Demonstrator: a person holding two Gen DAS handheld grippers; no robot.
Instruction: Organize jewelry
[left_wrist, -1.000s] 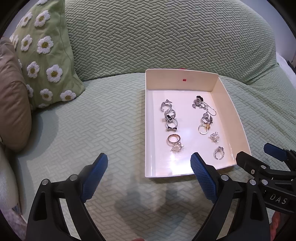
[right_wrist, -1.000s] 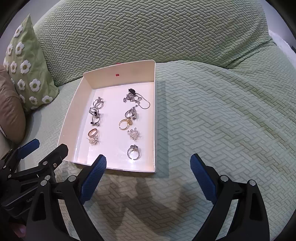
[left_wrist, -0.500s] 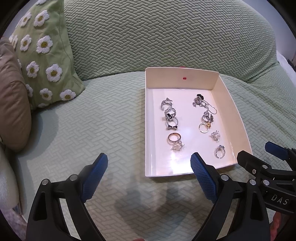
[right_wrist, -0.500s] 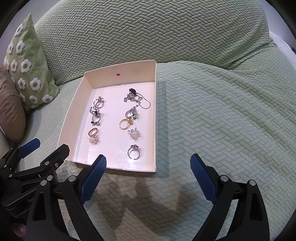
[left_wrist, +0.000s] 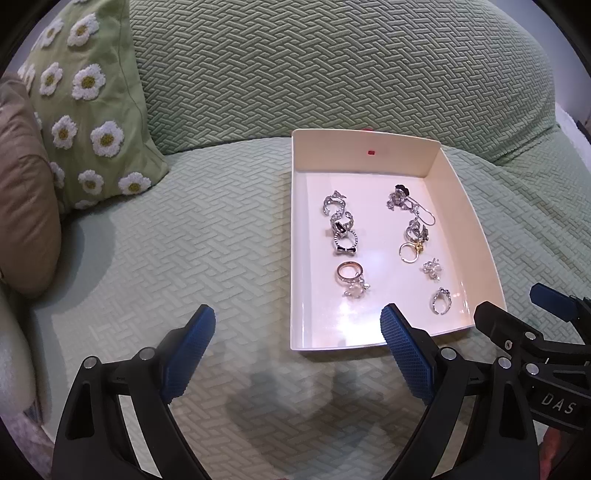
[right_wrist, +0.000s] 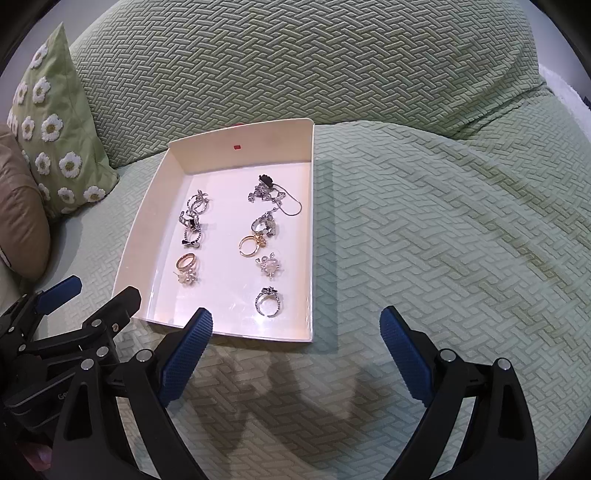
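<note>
A white tray lies on the green sofa seat and holds several rings and earrings in two rows; it also shows in the right wrist view. A rose-gold ring lies in the left row and a silver ring at the near right. My left gripper is open and empty, just short of the tray's near edge. My right gripper is open and empty, near the tray's near right corner. Each gripper shows at the edge of the other's view.
A green daisy cushion and a brown cushion lean at the left. The sofa's green backrest rises behind the tray. Green seat fabric spreads to the tray's right.
Both grippers have drifted slightly, so the tray sits a touch further right in each view. Nothing was taken hold of or let go.
</note>
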